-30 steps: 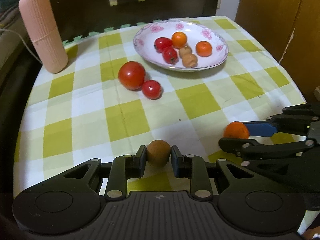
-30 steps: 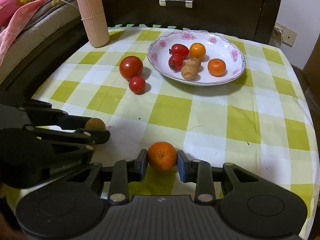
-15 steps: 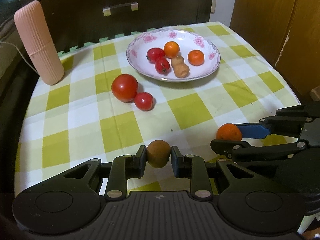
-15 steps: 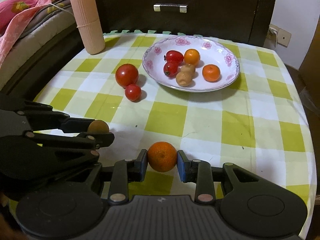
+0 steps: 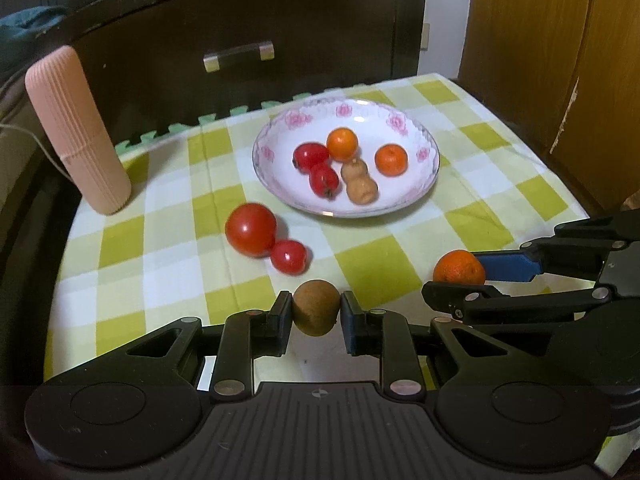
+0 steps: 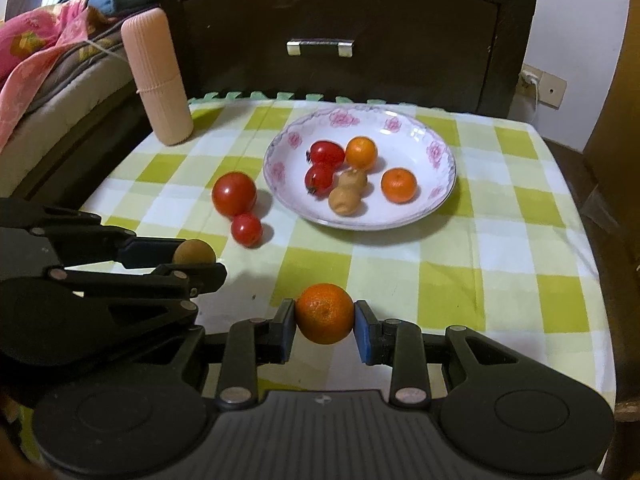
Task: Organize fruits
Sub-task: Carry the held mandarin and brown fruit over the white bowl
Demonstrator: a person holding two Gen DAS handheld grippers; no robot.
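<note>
My left gripper (image 5: pixel 316 314) is shut on a brown kiwi (image 5: pixel 315 307), held above the checked tablecloth. To its right, my right gripper (image 6: pixel 325 320) is shut on an orange (image 6: pixel 325 313), also seen from the left wrist as the orange (image 5: pixel 458 267). A white flowered plate (image 5: pixel 416 192) at the back holds two small tomatoes, two oranges and two brown fruits. A large tomato (image 5: pixel 251 229) and a small tomato (image 5: pixel 289 256) lie touching on the cloth in front-left of the plate.
A pink ribbed cylinder (image 5: pixel 76 130) stands at the table's back left corner. A dark cabinet with a metal drawer handle (image 5: pixel 239 55) rises right behind the table. Bedding (image 6: pixel 44 52) lies off the left side; a wooden panel (image 5: pixel 560 60) stands to the right.
Both grippers have risen and drawn back from the plate with their fruits still held, so the table and plate sit lower and farther in both views.
</note>
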